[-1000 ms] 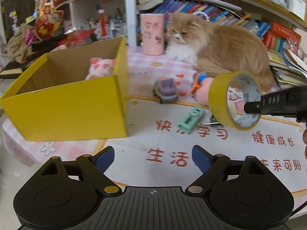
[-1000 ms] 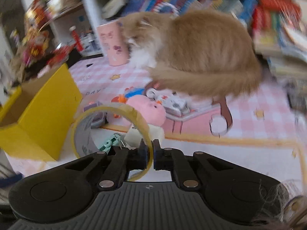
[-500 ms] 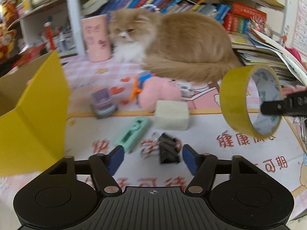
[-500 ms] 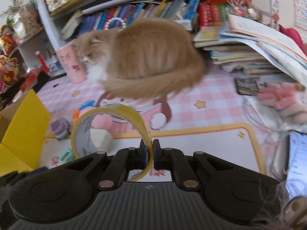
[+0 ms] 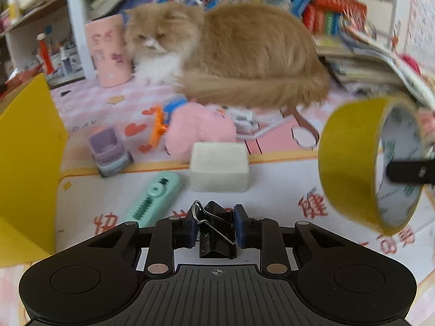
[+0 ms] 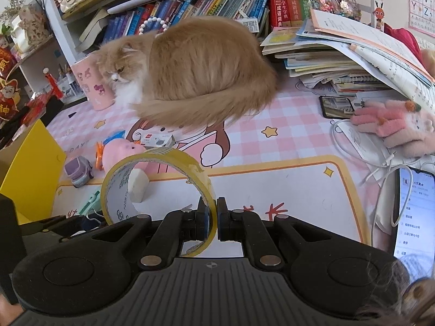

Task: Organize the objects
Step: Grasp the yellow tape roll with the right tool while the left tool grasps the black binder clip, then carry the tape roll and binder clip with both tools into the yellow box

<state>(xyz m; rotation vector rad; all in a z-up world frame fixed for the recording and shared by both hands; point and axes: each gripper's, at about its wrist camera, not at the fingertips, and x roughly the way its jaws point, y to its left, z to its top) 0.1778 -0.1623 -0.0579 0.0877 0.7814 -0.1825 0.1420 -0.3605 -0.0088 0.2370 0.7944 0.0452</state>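
Observation:
My left gripper [image 5: 214,229] is shut on a black binder clip [image 5: 214,233] on the white mat. My right gripper [image 6: 213,224] is shut on the wall of a yellow tape roll [image 6: 157,187] and holds it above the table; the roll also shows at the right of the left wrist view [image 5: 350,163]. Loose on the table lie a white block [image 5: 219,166], a mint correction tape [image 5: 155,195], a purple toy truck [image 5: 108,150] and a pink plush [image 5: 198,127]. A yellow box [image 5: 24,163] stands at the left.
An orange cat [image 6: 190,73] lies at the back of the table beside a pink cup [image 6: 91,85]. Stacked books and papers [image 6: 339,62], pink gloves [image 6: 391,122], a cable and two phones [image 6: 413,212] fill the right side. Bookshelves stand behind.
My left gripper has moved right and forward, away from the yellow box, and closed on the binder clip. My right gripper has carried the tape roll rightward.

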